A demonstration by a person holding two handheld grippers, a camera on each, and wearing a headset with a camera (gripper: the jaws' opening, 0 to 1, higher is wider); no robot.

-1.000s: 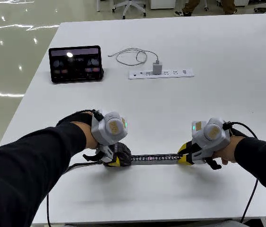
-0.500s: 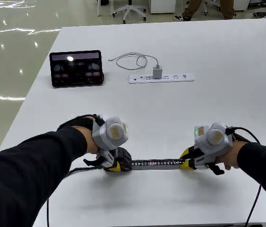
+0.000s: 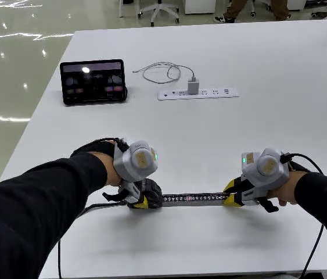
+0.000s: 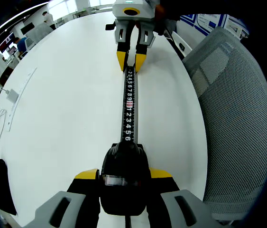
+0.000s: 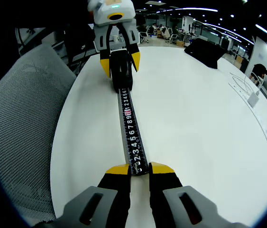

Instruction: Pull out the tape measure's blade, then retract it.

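Your left gripper (image 3: 142, 201) clamps the rigid tape measure case (image 4: 124, 175); your right gripper (image 3: 230, 199) pinches the thin blade (image 3: 193, 199) by its tip, which is probably springy and slick.

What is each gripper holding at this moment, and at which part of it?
The left gripper clamps the tape measure's black case by its two sides. The right gripper pinches the free end of the blade.

White table (image 3: 279, 64) with tablet (image 3: 93, 81), power strip (image 3: 198, 92), cable (image 3: 157, 71), tape measure (image 3: 151, 192)
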